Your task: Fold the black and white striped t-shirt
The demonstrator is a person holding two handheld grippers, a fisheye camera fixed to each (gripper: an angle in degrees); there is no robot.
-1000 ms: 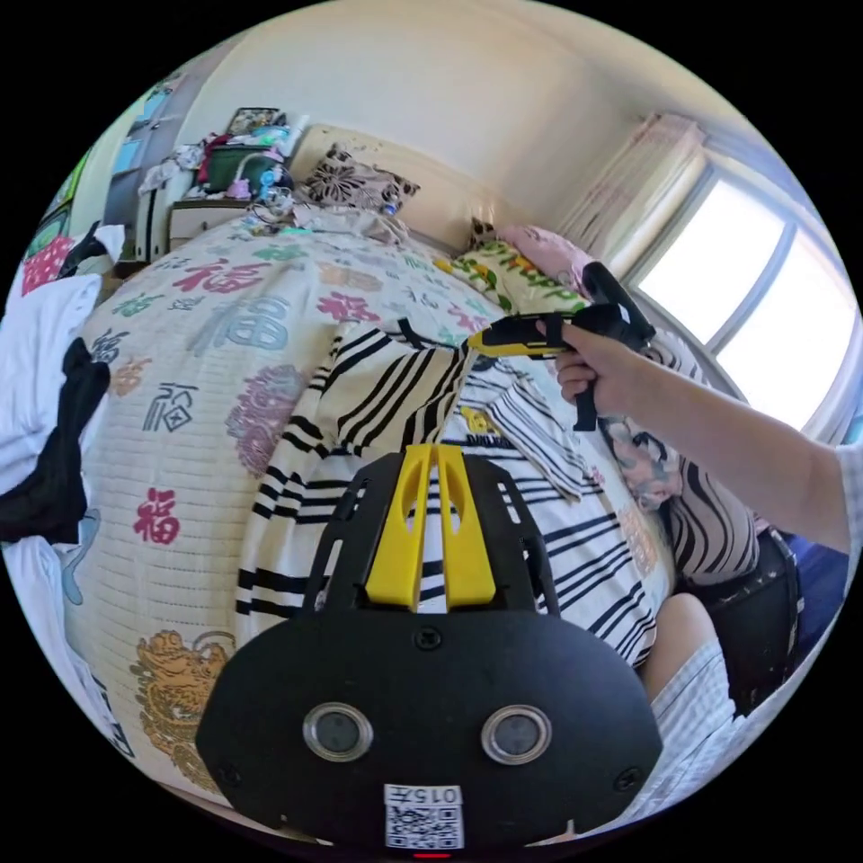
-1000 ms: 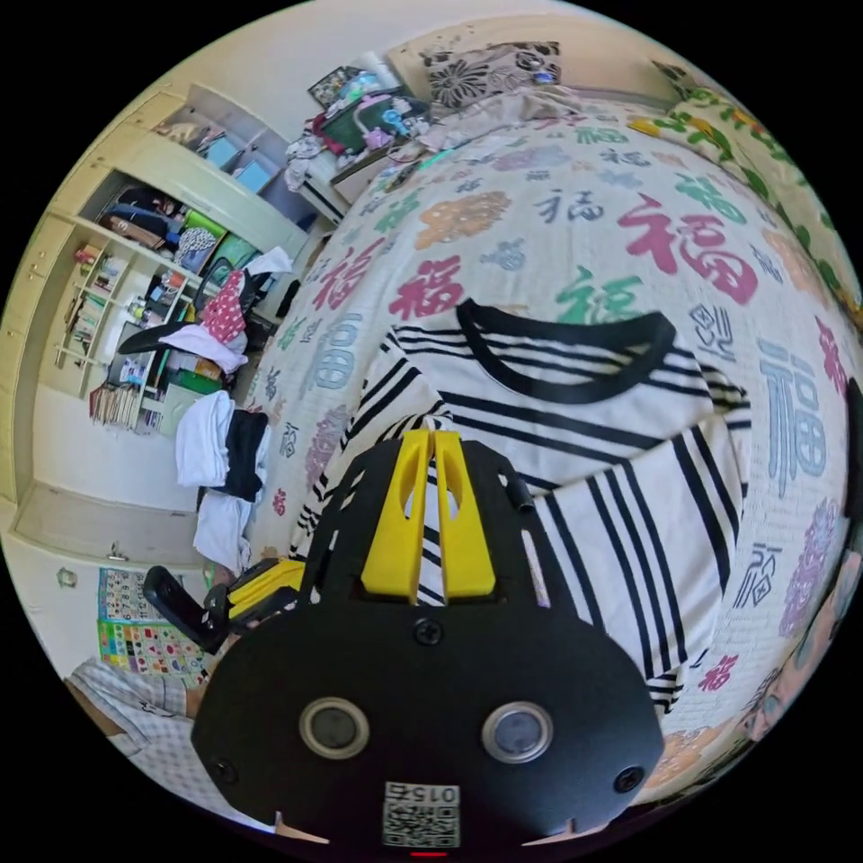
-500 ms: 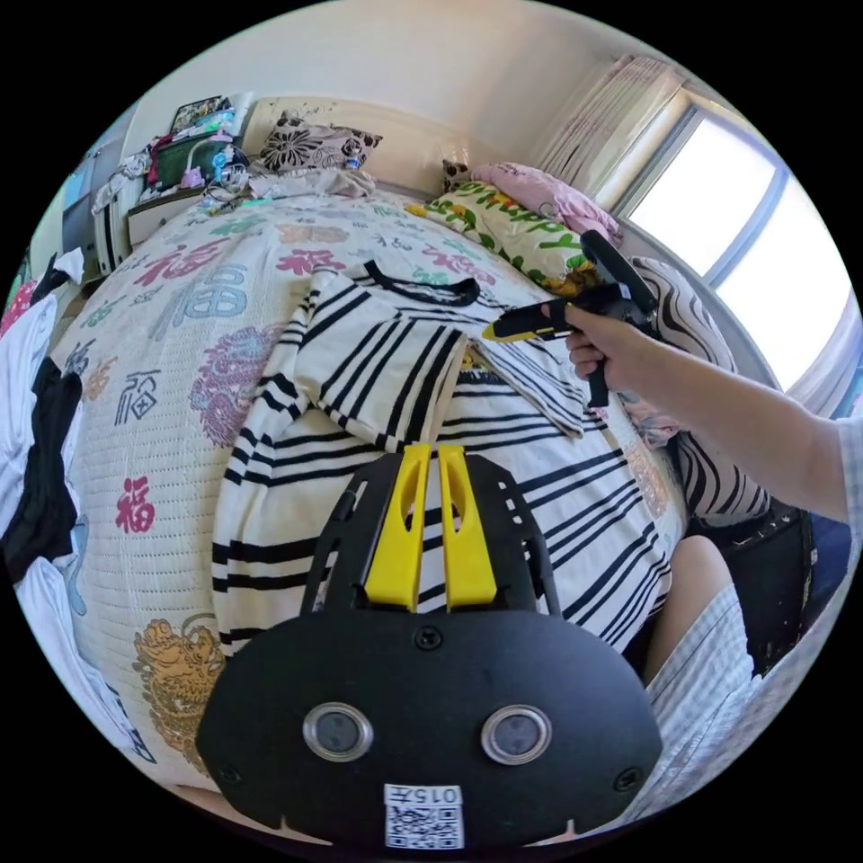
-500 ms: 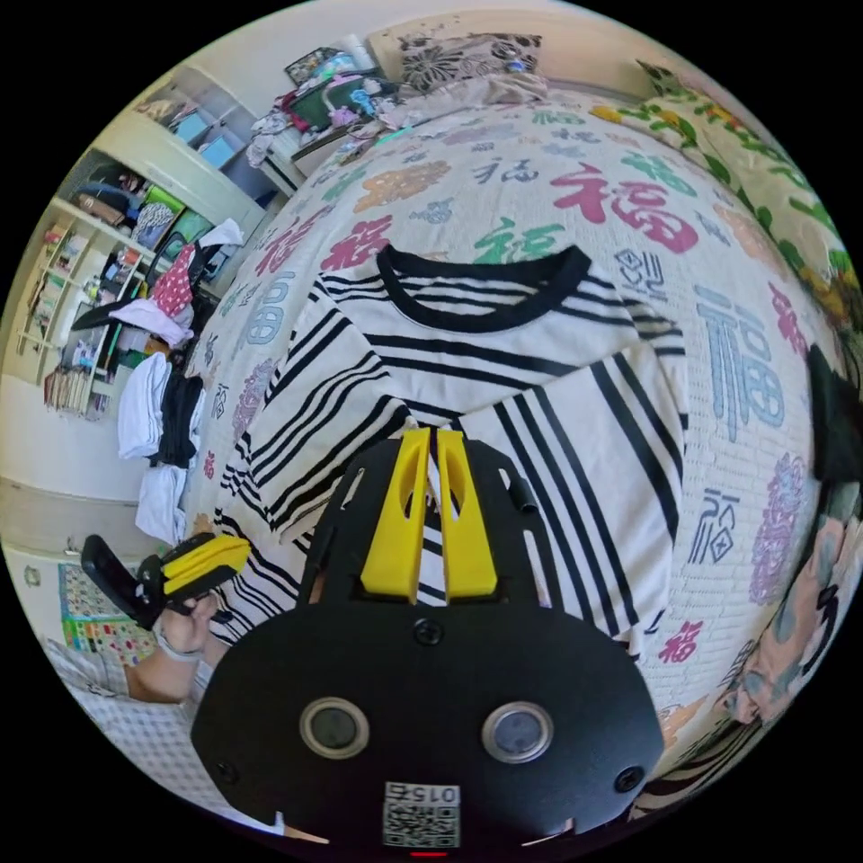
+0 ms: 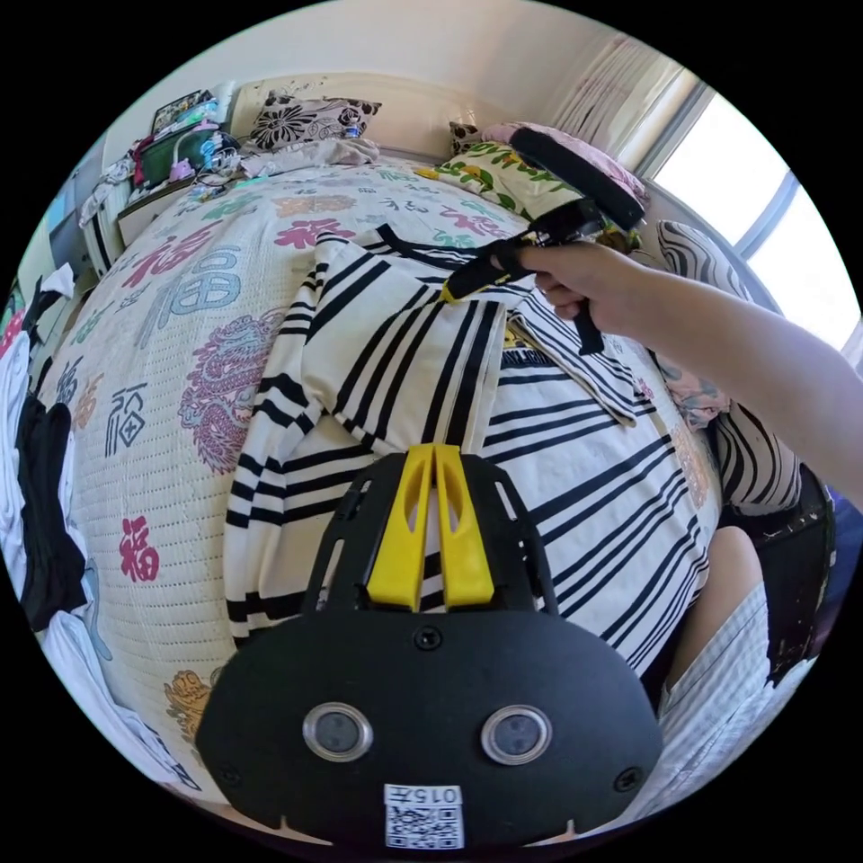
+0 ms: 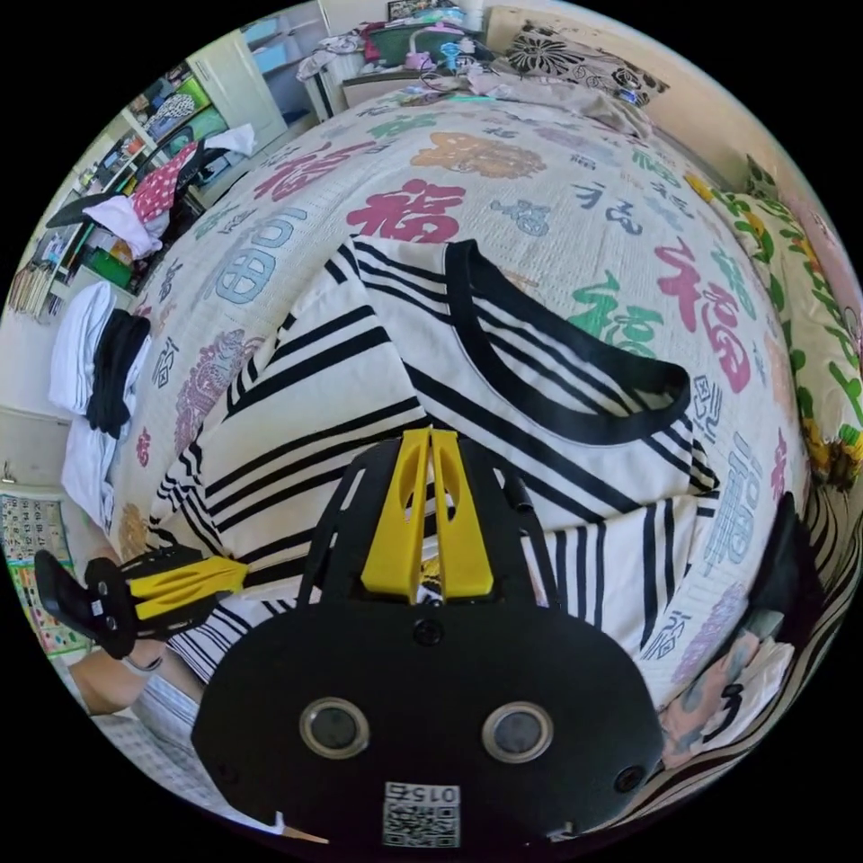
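Note:
The black and white striped t-shirt [image 5: 395, 360] lies flat on the bed, both sides folded in toward its middle and the black collar [image 6: 557, 395] at the far end. My left gripper [image 5: 435, 449] hovers shut over the lower half of the shirt, and nothing shows between its jaws. In the right gripper view the left gripper [image 6: 241, 568] sits by the hem. A hand holds my right gripper [image 5: 449, 292] low over the folded side just below the collar. In its own view the right gripper [image 6: 430, 433] is shut, tips over the stripes.
A cream quilt [image 5: 171, 297] with coloured characters covers the bed. Pillows [image 5: 306, 121] lie at the head, a cluttered nightstand [image 5: 180, 153] is beside them, and white and black clothes [image 5: 36, 467] are piled off one edge. Shelves [image 6: 153, 117] stand beyond. A person's leg [image 5: 719, 593] is at the bed's edge.
The side fold that was held raised now lies flat on the shirt. My right gripper has moved across toward the collar. My left gripper has drawn back toward the hem.

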